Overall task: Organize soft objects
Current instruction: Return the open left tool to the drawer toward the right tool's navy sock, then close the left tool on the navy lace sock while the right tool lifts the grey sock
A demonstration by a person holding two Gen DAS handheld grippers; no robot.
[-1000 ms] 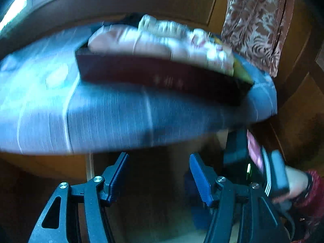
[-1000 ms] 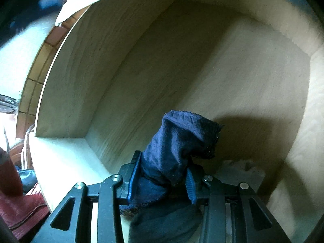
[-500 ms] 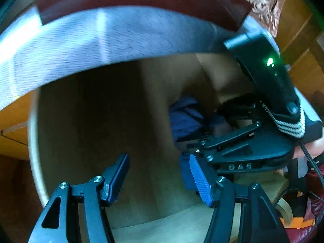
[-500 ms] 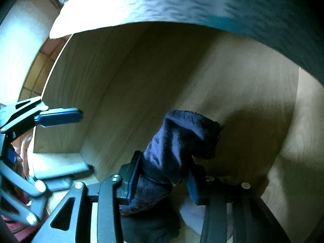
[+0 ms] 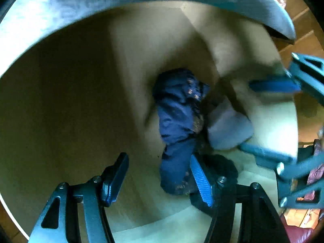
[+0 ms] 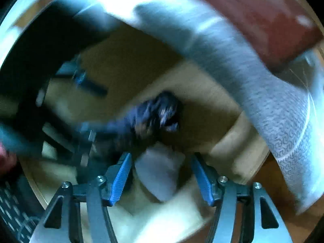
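A dark navy cloth (image 5: 176, 117) stands bunched against the inner wall of a light wooden drawer (image 5: 70, 101). A pale grey folded piece (image 5: 228, 129) lies beside it. My left gripper (image 5: 158, 158) points down into the drawer, its jaws opening with nothing pressed between them; the navy cloth runs along its right finger. My right gripper (image 6: 161, 158) hangs over the pale piece (image 6: 160, 174), its jaws opening and its pads clear of it. The navy cloth (image 6: 149, 115) lies loose beyond its fingertips. In the left wrist view the right gripper (image 5: 269, 119) shows at the right edge.
A grey-blue patterned cloth (image 6: 283, 121) covers the top above the drawer, with a dark red box (image 6: 263, 20) on it. The drawer walls close in on all sides. Brown wooden floor (image 5: 303, 40) shows at the right.
The right gripper has let go of the navy cloth and swung over the pale piece. The left gripper has tipped down from the covered top into the drawer, close to the navy cloth.
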